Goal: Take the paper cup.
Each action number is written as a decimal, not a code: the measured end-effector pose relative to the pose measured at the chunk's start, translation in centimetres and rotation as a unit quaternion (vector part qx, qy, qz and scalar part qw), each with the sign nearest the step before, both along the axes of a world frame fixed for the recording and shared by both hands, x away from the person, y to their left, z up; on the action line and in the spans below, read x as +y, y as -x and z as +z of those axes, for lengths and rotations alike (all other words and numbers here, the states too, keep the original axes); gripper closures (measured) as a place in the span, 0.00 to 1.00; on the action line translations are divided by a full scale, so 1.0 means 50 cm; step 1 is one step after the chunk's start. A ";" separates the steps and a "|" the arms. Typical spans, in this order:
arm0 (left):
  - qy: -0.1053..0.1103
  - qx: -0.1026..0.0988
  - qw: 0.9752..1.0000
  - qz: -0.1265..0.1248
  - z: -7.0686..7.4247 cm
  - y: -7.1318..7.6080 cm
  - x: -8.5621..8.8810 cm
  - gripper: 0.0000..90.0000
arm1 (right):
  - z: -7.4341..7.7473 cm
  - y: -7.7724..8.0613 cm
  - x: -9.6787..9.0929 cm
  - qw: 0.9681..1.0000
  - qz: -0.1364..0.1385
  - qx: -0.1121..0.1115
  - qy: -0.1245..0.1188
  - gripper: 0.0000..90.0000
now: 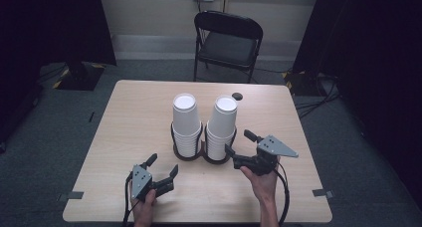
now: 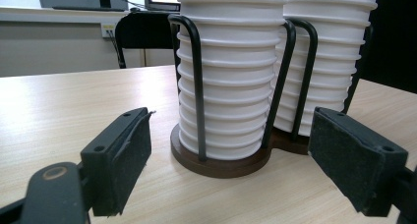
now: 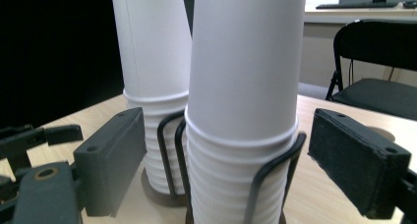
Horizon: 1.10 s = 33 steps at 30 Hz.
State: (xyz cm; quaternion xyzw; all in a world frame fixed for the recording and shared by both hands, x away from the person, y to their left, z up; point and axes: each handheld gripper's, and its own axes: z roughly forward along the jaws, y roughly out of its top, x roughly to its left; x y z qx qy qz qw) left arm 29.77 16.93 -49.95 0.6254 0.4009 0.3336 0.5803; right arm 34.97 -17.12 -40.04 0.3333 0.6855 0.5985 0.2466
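Two stacks of upturned white paper cups stand mid-table in a black wire holder (image 1: 175,137) with round dark bases. The left stack (image 1: 186,121) and the right stack (image 1: 221,125) lean slightly apart. My left gripper (image 1: 163,165) rests near the front edge, open and empty, pointing at the left stack (image 2: 226,71), with its jaws (image 2: 231,123) wide apart. My right gripper (image 1: 238,141) hovers just right of the right stack, open. In the right gripper view its jaws (image 3: 228,118) flank the near stack (image 3: 243,91) without touching it.
A black folding chair (image 1: 226,43) stands beyond the table's far edge. A small dark round spot (image 1: 237,96) lies on the table behind the right stack. Bare wood (image 1: 134,117) lies left of the cups. Cables trail on the floor at the right.
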 end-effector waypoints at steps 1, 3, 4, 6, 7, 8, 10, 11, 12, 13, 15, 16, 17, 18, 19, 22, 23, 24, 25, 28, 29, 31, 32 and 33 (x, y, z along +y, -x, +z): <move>0.000 0.000 1.000 0.000 0.000 0.000 0.000 0.18 | 0.005 -0.002 0.002 1.000 0.000 -0.001 0.002 0.16; -0.001 0.000 1.000 0.000 0.000 0.000 0.001 0.18 | 0.014 -0.007 0.003 1.000 -0.004 -0.005 0.002 0.15; -0.001 0.000 1.000 -0.001 0.000 0.000 0.001 0.18 | 0.022 -0.014 0.003 1.000 -0.005 -0.010 -0.001 0.15; 0.000 0.001 1.000 -0.003 0.000 0.000 0.002 0.18 | 0.029 -0.021 0.002 1.000 -0.008 -0.010 -0.003 0.15; 0.000 0.001 1.000 -0.003 0.000 0.000 0.002 0.18 | 0.029 -0.021 0.002 1.000 -0.008 -0.010 -0.003 0.15; 0.000 0.002 1.000 -0.002 0.000 -0.001 0.002 0.18 | 0.032 -0.025 0.002 1.000 -0.006 -0.012 -0.006 0.15; 0.001 0.001 1.000 -0.002 0.000 0.000 0.002 0.18 | 0.036 -0.031 0.004 1.000 -0.006 -0.013 -0.007 0.15; 0.001 0.002 1.000 -0.002 0.000 -0.001 0.002 0.18 | 0.036 -0.035 0.003 1.000 -0.004 -0.016 -0.010 0.15; 0.001 0.002 1.000 -0.003 0.000 -0.001 0.003 0.18 | 0.036 -0.042 0.005 1.000 -0.005 -0.012 -0.015 0.15; 0.002 0.001 1.000 -0.002 0.000 -0.001 0.003 0.18 | 0.036 -0.042 0.005 1.000 -0.005 -0.012 -0.015 0.15; 0.003 0.002 1.000 -0.002 0.000 -0.001 0.002 0.18 | 0.039 -0.050 0.008 1.000 -0.001 -0.008 -0.018 0.15; 0.003 0.001 1.000 -0.001 0.000 -0.001 0.002 0.18 | 0.040 -0.052 0.010 1.000 0.000 -0.011 -0.016 0.15; 0.002 0.000 1.000 0.001 0.000 0.000 0.002 0.18 | 0.042 -0.054 0.013 1.000 -0.003 -0.011 -0.012 0.15; -0.001 -0.001 1.000 0.000 0.000 0.000 0.002 0.18 | 0.042 -0.059 0.016 1.000 -0.001 -0.009 -0.014 0.15; -0.001 -0.001 1.000 0.000 0.000 0.000 0.002 0.18 | 0.043 -0.062 0.017 1.000 0.000 -0.009 -0.014 0.15; 0.001 0.001 1.000 -0.004 0.000 -0.001 0.001 0.18 | 0.050 -0.070 0.023 1.000 0.001 -0.009 -0.007 0.15; 0.001 0.001 1.000 -0.004 0.000 -0.001 0.001 0.18 | 0.050 -0.070 0.023 1.000 0.001 -0.009 -0.007 0.15; 0.000 0.001 1.000 -0.003 0.000 0.000 0.002 0.18 | 0.059 -0.076 0.027 1.000 0.004 -0.016 -0.003 0.15; 0.000 0.001 1.000 -0.003 0.000 0.000 0.002 0.18 | 0.059 -0.076 0.027 1.000 0.004 -0.016 -0.003 0.15; -0.001 -0.001 1.000 -0.002 0.000 0.000 0.001 0.18 | 0.069 -0.095 0.033 1.000 0.005 -0.010 0.003 0.15; -0.001 -0.001 1.000 -0.002 0.000 0.000 0.001 0.18 | 0.069 -0.095 0.033 1.000 0.005 -0.010 0.003 0.15; -0.002 -0.001 1.000 -0.002 0.000 0.000 0.001 0.18 | 0.073 -0.100 0.039 1.000 0.008 -0.009 0.006 0.15; -0.002 -0.001 1.000 -0.002 0.000 0.000 0.001 0.18 | 0.074 -0.102 0.042 1.000 0.013 -0.011 0.004 0.15; -0.002 -0.001 1.000 -0.002 0.000 0.000 0.001 0.18 | 0.075 -0.105 0.044 1.000 0.011 -0.010 0.005 0.15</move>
